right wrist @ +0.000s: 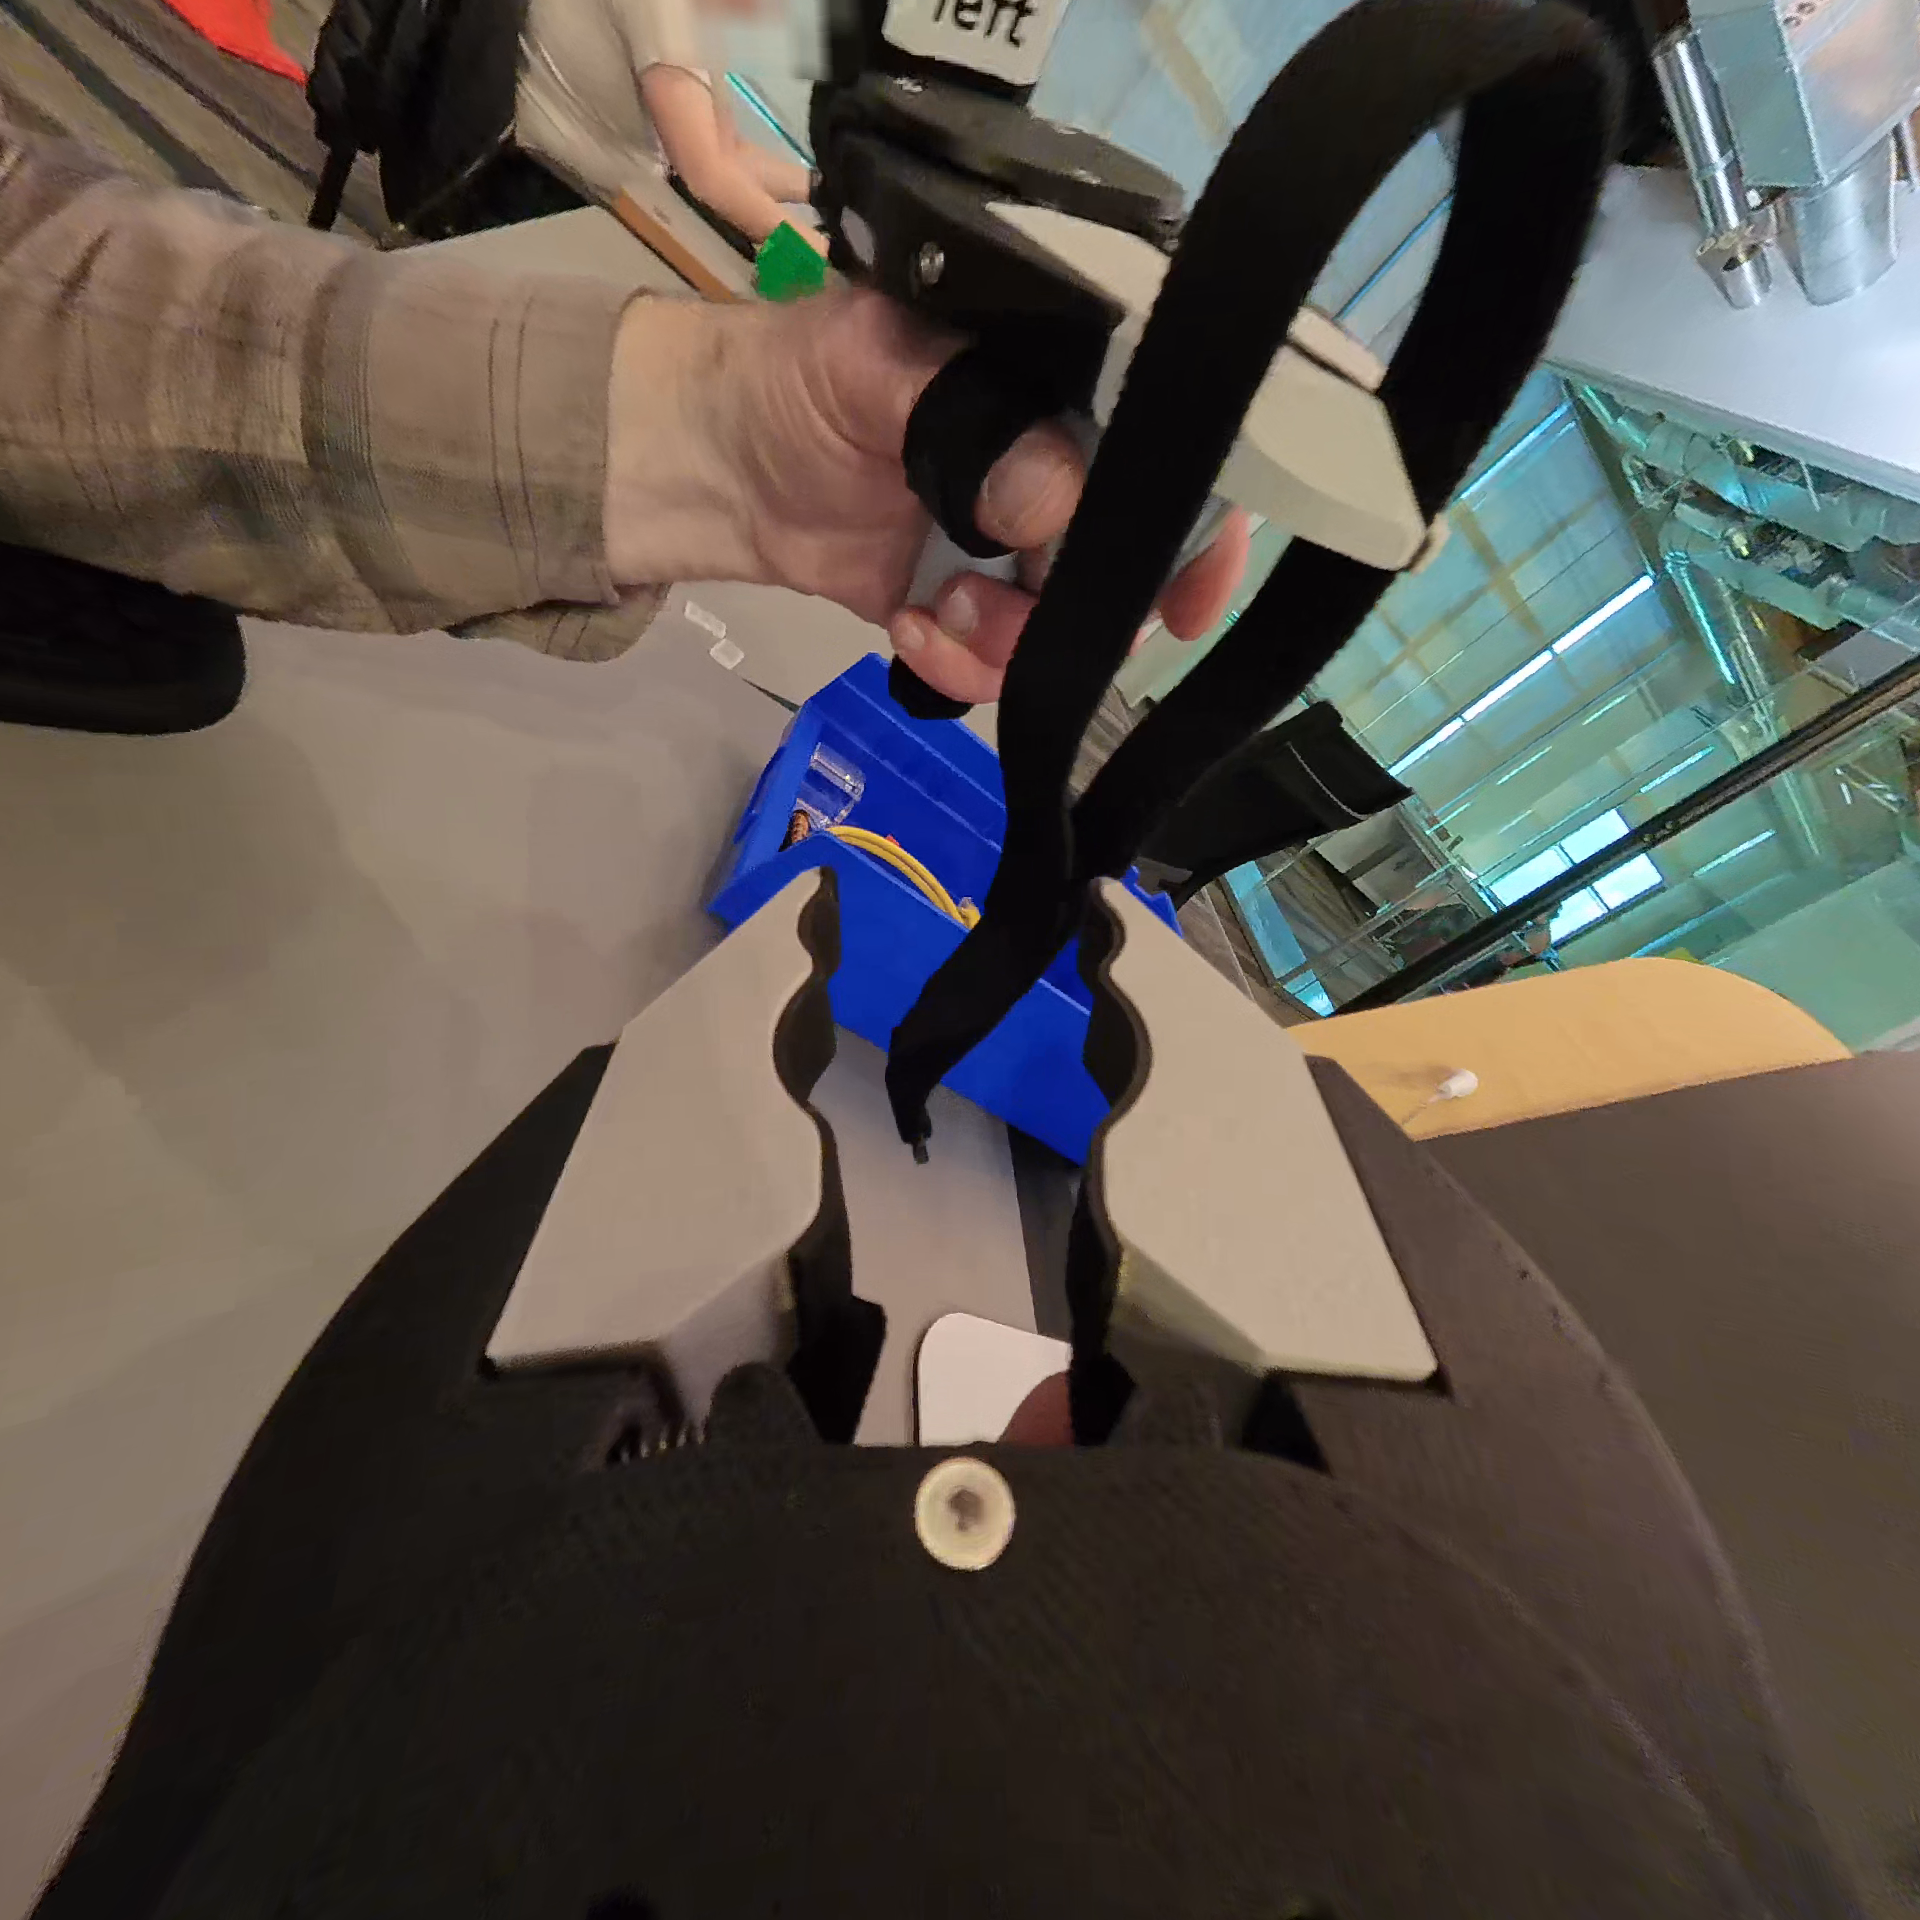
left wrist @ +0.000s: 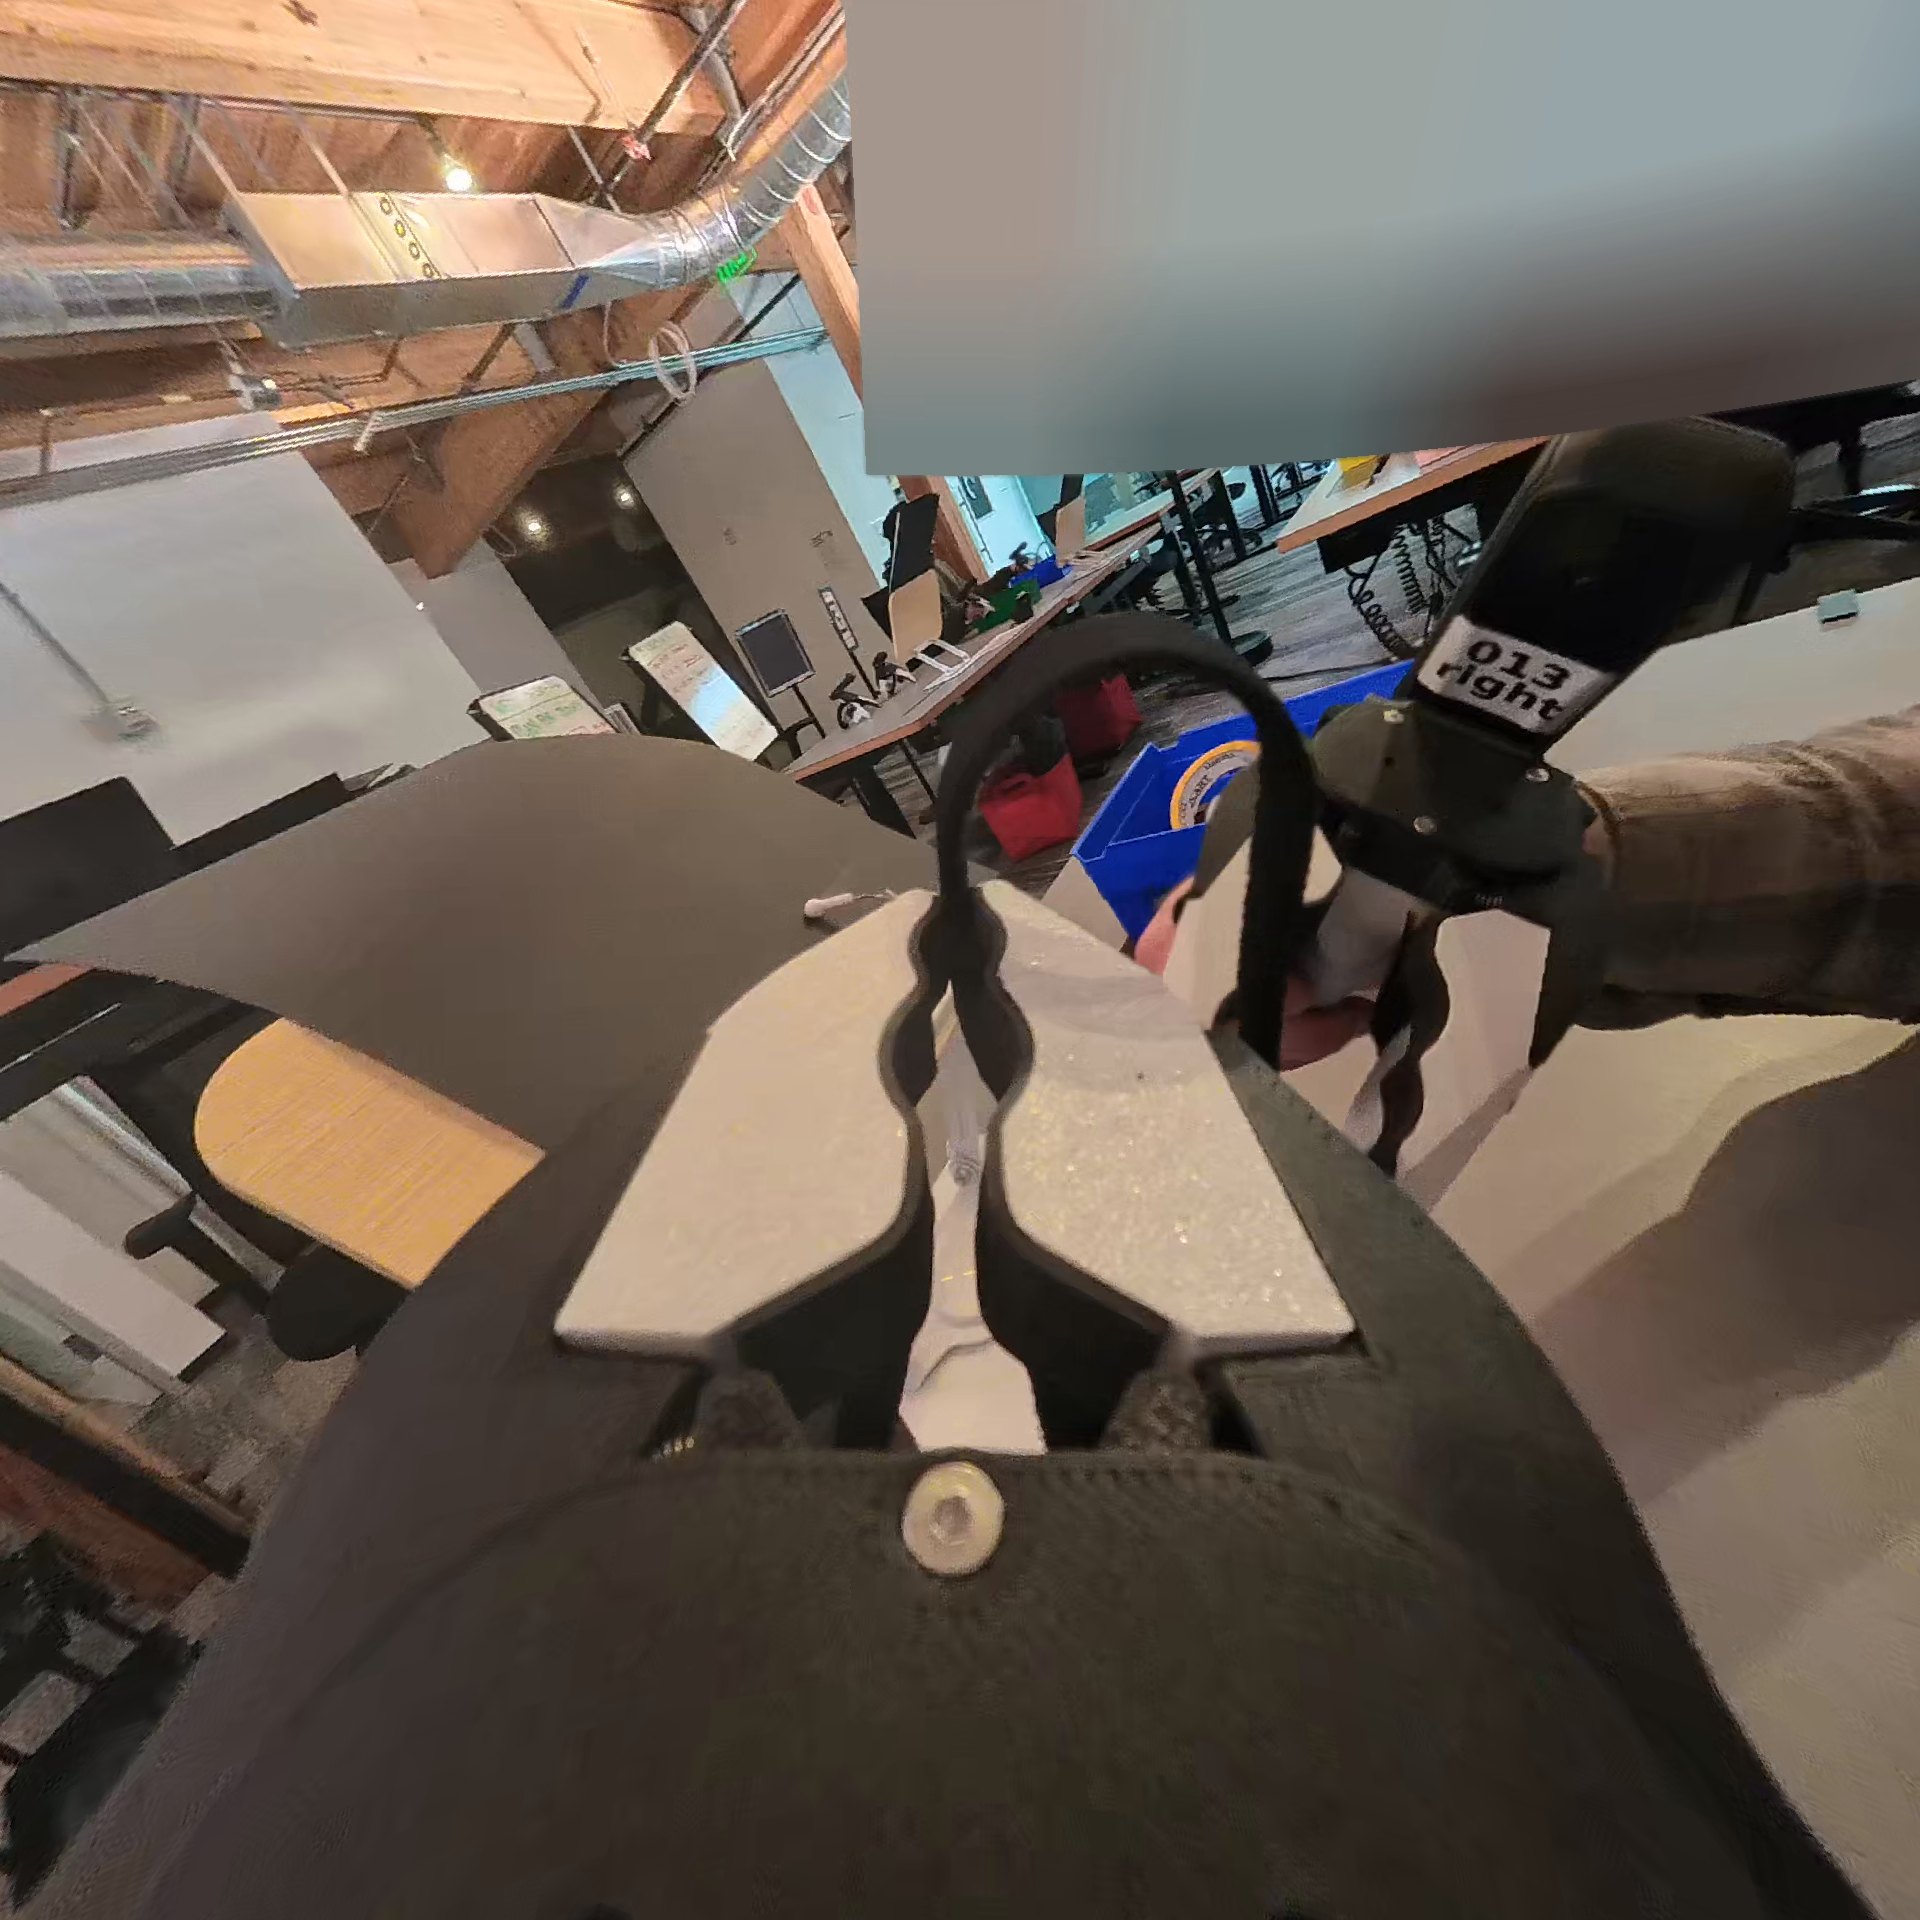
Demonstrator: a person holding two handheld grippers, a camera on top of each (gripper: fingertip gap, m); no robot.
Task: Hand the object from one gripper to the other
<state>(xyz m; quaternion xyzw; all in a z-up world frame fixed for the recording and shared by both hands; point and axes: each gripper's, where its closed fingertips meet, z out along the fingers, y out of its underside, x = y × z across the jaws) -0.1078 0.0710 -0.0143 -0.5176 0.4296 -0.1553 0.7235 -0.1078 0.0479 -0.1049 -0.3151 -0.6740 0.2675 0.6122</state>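
A black fabric strap (left wrist: 1132, 639) is clamped at one end between the tips of my left gripper (left wrist: 958, 940), which is shut on it. The strap arches up and to the right, and its free end drops in front of my right gripper (left wrist: 1392, 1039), held by a hand in a plaid sleeve. In the right wrist view the strap (right wrist: 1049, 769) hangs down from the left gripper (right wrist: 1382, 457) into the gap of my right gripper (right wrist: 961, 904). The right jaws stand open around the strap's end and do not pinch it.
A blue bin (right wrist: 914, 935) with small parts stands on the grey table (right wrist: 312, 935) below both grippers; it also shows in the left wrist view (left wrist: 1132, 842). A black mat (left wrist: 468, 883) and a wooden tabletop (left wrist: 343, 1143) lie to the left. Red bins (left wrist: 1034, 805) sit on the floor beyond.
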